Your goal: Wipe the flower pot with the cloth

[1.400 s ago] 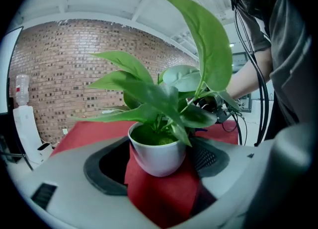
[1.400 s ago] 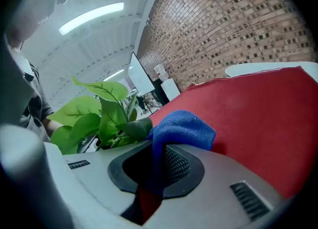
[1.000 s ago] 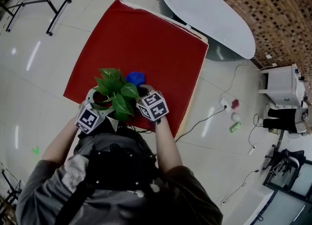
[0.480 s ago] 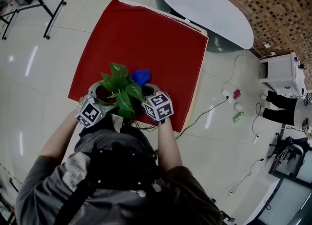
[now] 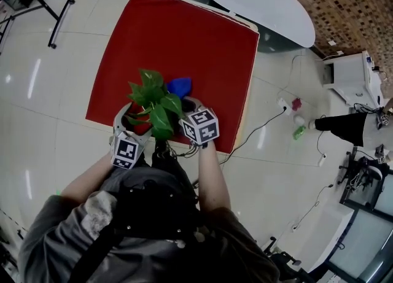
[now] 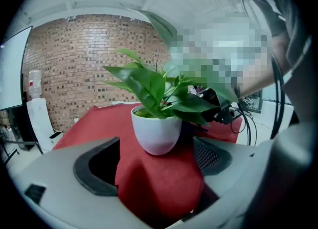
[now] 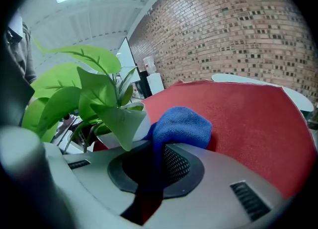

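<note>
The left tool [image 6: 155, 167] has just been spreading its jaws. They now stand wide apart, with the flower pot [image 6: 156, 134] in the gap near their tips and neither pad touching it. I take that to mean the pot is no longer steadied from this side and stands on its own weight. The right tool [image 7: 158, 167] is clamped on the cloth [image 7: 181, 126], which bulges out past its jaws just beside the pot. From the head view the cloth sits on the same far side of the pot as a second ago. I cannot tell whether it is pressing on the pot, so the wiping looks barely begun, or paused.

The pot stands on the red cover [image 5: 184, 42] of the bench [image 5: 253, 36], near the edge closest to the person. It is a smooth, white, rounded bowl narrowing to a small base, likely slippery under a push. Above the pot spread broad, glossy, pointed leaves [image 7: 89, 86]. The cloth is blue, soft and nappy, bunched into a lump. The cover under the pot is matte red fabric. The tool pads [image 6: 206, 156] are dark with a fine mesh, set in grey plastic.
</note>
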`<state>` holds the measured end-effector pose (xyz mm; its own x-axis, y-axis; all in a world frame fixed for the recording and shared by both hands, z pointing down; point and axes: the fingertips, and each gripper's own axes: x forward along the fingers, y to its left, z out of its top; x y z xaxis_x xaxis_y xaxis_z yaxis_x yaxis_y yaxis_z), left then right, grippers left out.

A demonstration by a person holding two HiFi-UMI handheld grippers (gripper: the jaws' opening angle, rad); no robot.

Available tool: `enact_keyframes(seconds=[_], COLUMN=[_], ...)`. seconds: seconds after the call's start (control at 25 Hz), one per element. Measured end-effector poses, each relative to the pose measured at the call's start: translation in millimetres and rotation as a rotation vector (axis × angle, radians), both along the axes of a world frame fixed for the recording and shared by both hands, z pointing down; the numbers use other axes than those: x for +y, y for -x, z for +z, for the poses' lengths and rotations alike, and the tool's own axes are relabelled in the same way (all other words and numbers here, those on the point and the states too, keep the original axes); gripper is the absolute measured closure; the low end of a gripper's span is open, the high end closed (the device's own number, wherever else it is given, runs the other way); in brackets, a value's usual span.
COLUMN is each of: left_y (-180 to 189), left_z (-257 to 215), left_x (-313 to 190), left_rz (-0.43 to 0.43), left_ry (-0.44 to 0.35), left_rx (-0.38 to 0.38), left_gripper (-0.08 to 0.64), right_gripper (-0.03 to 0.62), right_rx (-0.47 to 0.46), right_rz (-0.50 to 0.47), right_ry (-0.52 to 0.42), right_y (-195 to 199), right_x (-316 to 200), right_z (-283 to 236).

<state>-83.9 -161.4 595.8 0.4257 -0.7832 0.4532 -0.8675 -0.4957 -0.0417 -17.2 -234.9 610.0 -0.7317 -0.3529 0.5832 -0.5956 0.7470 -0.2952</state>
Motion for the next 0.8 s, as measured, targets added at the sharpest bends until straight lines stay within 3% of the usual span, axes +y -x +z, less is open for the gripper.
enact_keyframes(seconds=[0.2,0.52,0.64,0.8], left_y=[-27.8,-17.5,-20.2,-22.8], left_z=[-9.2,-1.1,-5.6,-4.8], left_x=[-18.2,-45.1,-52.3,-49.7], left_rz=[-0.085,-0.228,-0.221,-0.135], left_ry=[-0.001,-0.004,-0.028,-0.052], left_rx=[0.003,-0.047,-0.031,-0.027], left_gripper=[0.097,0.097,0.098,0.097], right_gripper=[0.531,0.531,0.531,0.531], right_rx=[0.000,-0.040,-0.049,-0.046], right_rz=[-0.030,-0.073,-0.081,-0.100], right_ry=[0.011,0.036,0.040,0.044], right_y=[-2.0,-4.3,-5.1,-7.7], right_x=[3.6,14.4,13.5,18.8], right_z=[-0.2,1.3,0.8,2.0])
